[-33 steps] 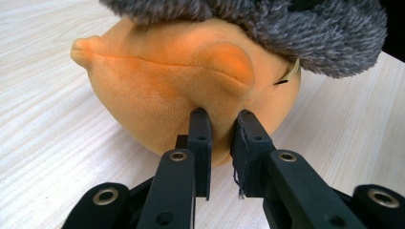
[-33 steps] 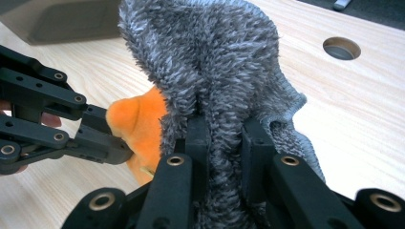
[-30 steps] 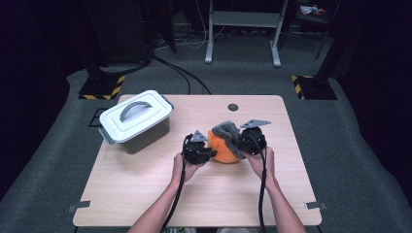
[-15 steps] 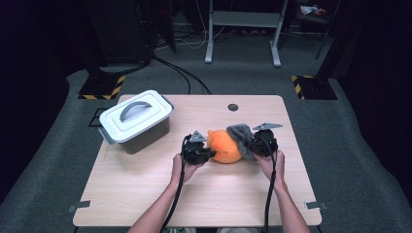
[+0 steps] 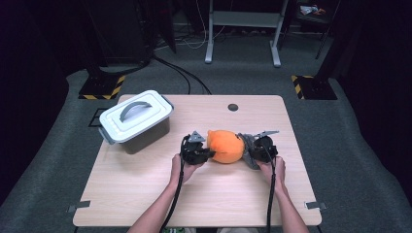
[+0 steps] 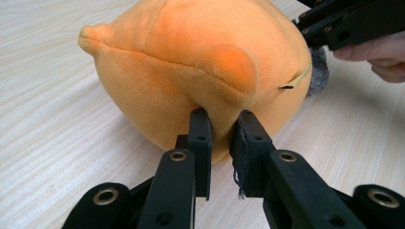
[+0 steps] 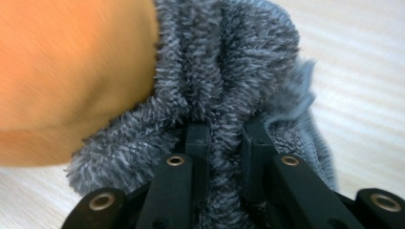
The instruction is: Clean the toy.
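An orange plush toy (image 5: 226, 146) lies on the wooden table (image 5: 145, 194), right of centre. My left gripper (image 5: 206, 153) is at the toy's left end, shut on a fold of its orange fabric (image 6: 191, 71), with the jaws (image 6: 222, 119) nearly together. At the toy's right end, my right gripper (image 5: 250, 151) is shut on a grey fuzzy cloth (image 5: 245, 143). In the right gripper view the cloth (image 7: 229, 62) bunches between the jaws (image 7: 224, 129) against the toy (image 7: 71, 71). The right gripper (image 6: 344, 24) and its hand also show in the left gripper view.
A grey box with a white handled lid (image 5: 136, 119) stands at the table's back left. A small dark round hole (image 5: 233, 107) sits near the far edge. Metal stand legs (image 5: 243, 39) and black bases with yellow stripes (image 5: 102, 87) are on the floor beyond.
My right gripper has moved down and to the right with the grey cloth, drawing it off the top of the toy, so more orange shows. The left gripper has stayed put.
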Available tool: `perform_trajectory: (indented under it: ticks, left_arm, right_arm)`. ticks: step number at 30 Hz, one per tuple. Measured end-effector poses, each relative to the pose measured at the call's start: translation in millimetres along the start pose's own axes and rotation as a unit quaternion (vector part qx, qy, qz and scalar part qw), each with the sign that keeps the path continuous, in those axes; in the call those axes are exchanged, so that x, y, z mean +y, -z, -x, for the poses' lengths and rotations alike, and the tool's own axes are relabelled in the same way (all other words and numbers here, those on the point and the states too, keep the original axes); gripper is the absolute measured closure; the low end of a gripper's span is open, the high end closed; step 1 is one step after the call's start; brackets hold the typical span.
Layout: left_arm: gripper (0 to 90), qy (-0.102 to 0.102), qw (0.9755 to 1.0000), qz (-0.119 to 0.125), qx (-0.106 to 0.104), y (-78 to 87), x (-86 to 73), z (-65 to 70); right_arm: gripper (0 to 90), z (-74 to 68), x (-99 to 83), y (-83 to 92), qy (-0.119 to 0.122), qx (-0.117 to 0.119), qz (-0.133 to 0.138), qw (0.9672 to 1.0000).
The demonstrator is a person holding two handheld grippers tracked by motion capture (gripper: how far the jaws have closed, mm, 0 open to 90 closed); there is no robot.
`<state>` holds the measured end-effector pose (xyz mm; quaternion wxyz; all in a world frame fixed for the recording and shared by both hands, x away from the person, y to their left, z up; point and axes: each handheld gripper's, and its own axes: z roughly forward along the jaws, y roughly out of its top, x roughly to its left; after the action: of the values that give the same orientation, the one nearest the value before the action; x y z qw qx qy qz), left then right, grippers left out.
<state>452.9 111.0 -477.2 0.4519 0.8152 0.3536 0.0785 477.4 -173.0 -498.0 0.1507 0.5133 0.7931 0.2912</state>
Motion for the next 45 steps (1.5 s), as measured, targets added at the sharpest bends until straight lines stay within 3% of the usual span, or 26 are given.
perform_trajectory:
  ticks: [4, 10, 14, 17, 18, 22, 24, 29, 30, 36, 39, 40, 45]
  left_arm:
    - [78.6, -0.003, 1.0000, -0.001, 0.002, 1.0, 0.3, -1.1]
    - [78.5, 0.000, 1.0000, 0.002, 0.000, 0.8, -0.2, -1.6]
    - [78.4, 0.003, 1.0000, 0.001, -0.002, 0.6, -0.1, -1.0]
    - [78.4, -0.005, 1.0000, 0.000, 0.000, 0.8, 0.1, -2.1]
    - [78.3, 0.003, 1.0000, 0.000, -0.001, 0.8, -0.1, -0.9]
    - [78.1, -0.008, 1.0000, -0.003, 0.000, 1.2, 0.5, -1.7]
    - [77.9, -0.008, 1.0000, -0.001, -0.001, 0.8, 0.6, -1.6]
    - [75.8, -0.012, 0.9999, -0.002, -0.001, -0.1, 0.8, -0.8]
    - [74.6, -0.008, 1.0000, -0.001, -0.002, -0.2, 0.4, -0.4]
    - [59.6, -0.013, 0.9999, 0.000, -0.005, 1.9, -3.4, -1.5]
    - [50.4, -0.006, 1.0000, -0.004, 0.000, -0.5, -8.0, -0.7]
    - [48.6, -0.016, 0.9999, -0.007, 0.001, -1.6, -8.8, -1.2]
    - [41.3, -0.033, 0.9990, -0.006, 0.031, -7.3, -9.6, 5.4]
  right_arm:
    - [76.8, 1.4, 2.0, 8.1, -0.002, -0.010, 0.008, 0.9999]
    - [76.7, 3.3, 13.8, 49.7, 0.000, -0.011, 0.062, 0.9980]
    - [76.7, -5.2, 25.3, 76.9, 0.013, 0.013, 0.102, 0.9946]
    - [76.7, -17.0, 34.3, 89.0, 0.021, 0.028, 0.121, 0.9920]
    - [76.7, -20.9, 37.0, 90.9, 0.026, 0.035, 0.124, 0.9913]
    - [76.7, -34.6, 44.7, 86.0, 0.039, 0.054, 0.124, 0.9901]
    - [76.7, -39.7, 46.5, 77.4, 0.043, 0.066, 0.111, 0.9908]
    - [76.7, -46.6, 46.8, 49.6, 0.063, 0.052, 0.079, 0.9936]
    - [76.7, -47.5, 46.5, 47.3, 0.057, 0.054, 0.077, 0.9939]
    - [76.7, -44.7, 45.9, 45.3, 0.055, 0.049, 0.077, 0.9943]
    - [76.7, -43.5, 45.6, 45.0, 0.046, 0.050, 0.077, 0.9947]
    - [76.7, -43.6, 45.6, 44.8, 0.041, 0.053, 0.076, 0.9949]
    - [76.7, -42.9, 46.2, 43.7, 0.041, 0.052, 0.078, 0.9948]
